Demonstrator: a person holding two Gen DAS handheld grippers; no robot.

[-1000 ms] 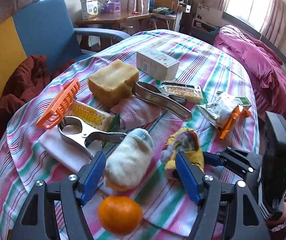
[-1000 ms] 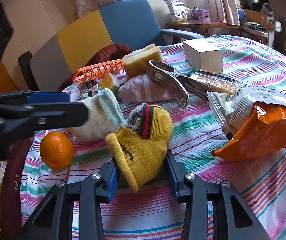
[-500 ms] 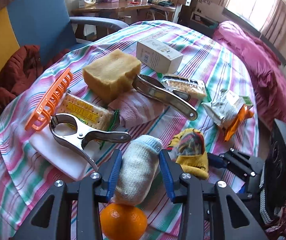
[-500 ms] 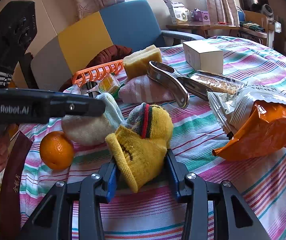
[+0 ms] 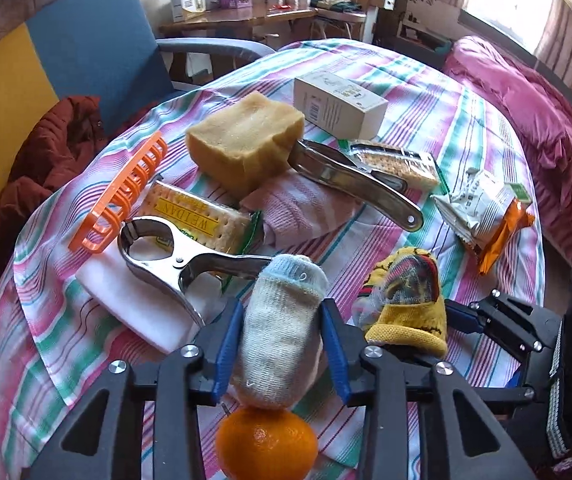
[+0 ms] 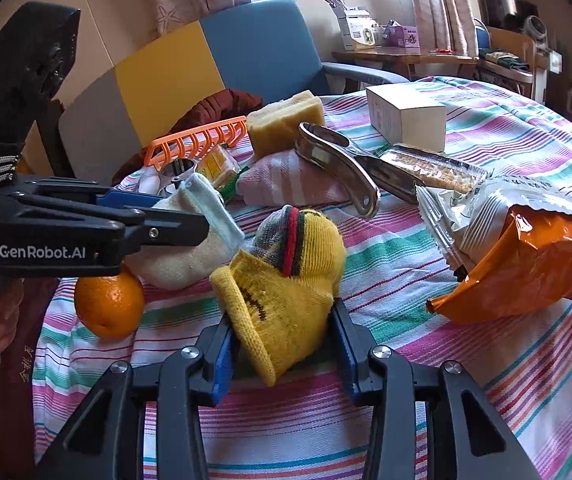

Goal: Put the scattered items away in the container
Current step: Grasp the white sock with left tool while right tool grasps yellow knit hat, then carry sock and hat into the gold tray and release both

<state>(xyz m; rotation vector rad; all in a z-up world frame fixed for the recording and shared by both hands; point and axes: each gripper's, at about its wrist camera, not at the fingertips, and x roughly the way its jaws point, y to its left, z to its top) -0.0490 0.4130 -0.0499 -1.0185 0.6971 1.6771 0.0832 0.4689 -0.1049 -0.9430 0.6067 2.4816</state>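
Note:
A white sock [image 5: 282,336] with a pale blue toe stands between the blue pads of my left gripper [image 5: 280,320], whose jaws are closing and pinch its sides. Just below it lies an orange [image 5: 266,440]. In the right wrist view the left gripper [image 6: 166,220] reaches in from the left over that white sock [image 6: 182,256]. My right gripper [image 6: 282,320] is shut on a yellow striped sock [image 6: 290,280] resting on the striped tablecloth [image 6: 406,360]. No container shows in either view.
Further back lie a sponge block [image 5: 242,140], a white box [image 5: 338,100], two metal clamps [image 5: 162,252] [image 5: 358,176], cracker packs [image 5: 194,216], an orange rack [image 5: 126,192], a pink cloth [image 5: 302,208] and a snack bag [image 5: 482,208]. A blue chair [image 5: 94,44] stands behind.
The left gripper's jaws came together from wide open onto the white sock and tipped it more upright. The right gripper kept still on the yellow sock.

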